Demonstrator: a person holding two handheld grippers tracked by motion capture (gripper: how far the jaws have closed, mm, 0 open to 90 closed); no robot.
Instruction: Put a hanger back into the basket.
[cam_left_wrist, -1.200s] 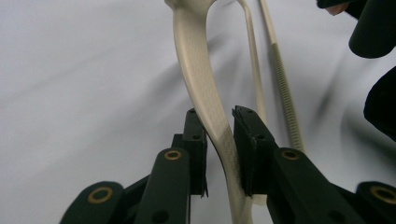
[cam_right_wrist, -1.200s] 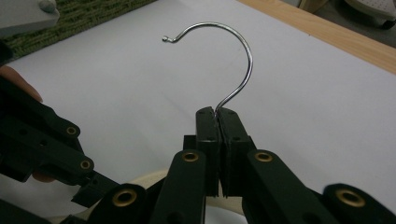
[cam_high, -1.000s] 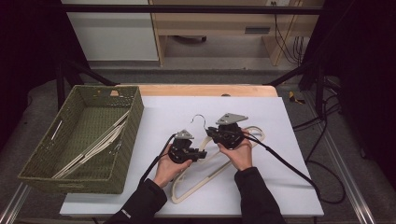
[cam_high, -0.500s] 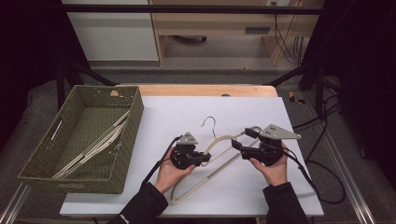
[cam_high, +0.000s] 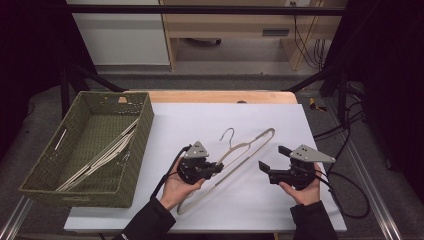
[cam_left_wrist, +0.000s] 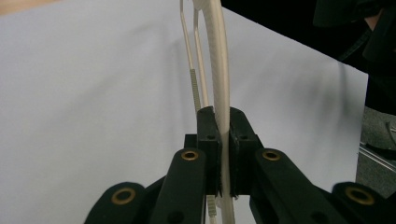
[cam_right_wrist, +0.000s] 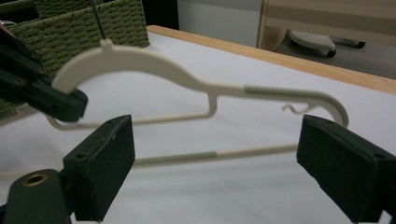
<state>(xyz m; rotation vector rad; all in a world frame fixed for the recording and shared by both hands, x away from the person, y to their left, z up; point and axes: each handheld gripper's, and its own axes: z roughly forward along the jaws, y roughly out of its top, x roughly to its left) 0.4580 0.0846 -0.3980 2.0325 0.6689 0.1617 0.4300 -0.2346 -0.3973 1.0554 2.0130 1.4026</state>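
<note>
Between the left gripper's (cam_high: 216, 168) clamped pads sits the cream hanger (cam_high: 248, 146), lifted off the white table (cam_high: 200, 120), while the right gripper (cam_high: 272, 157), jaws just sprung wide, has released it and drawn aside, so the basket (cam_high: 140, 145) likely comes next.

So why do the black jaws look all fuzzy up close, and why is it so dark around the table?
Left gripper view: the jaws sit too near the lens, so they blur, while the hanger casts a soft shadow. Right gripper view: the jaws blur too. High view: light falls on the table; the room beyond stays dim.
</note>
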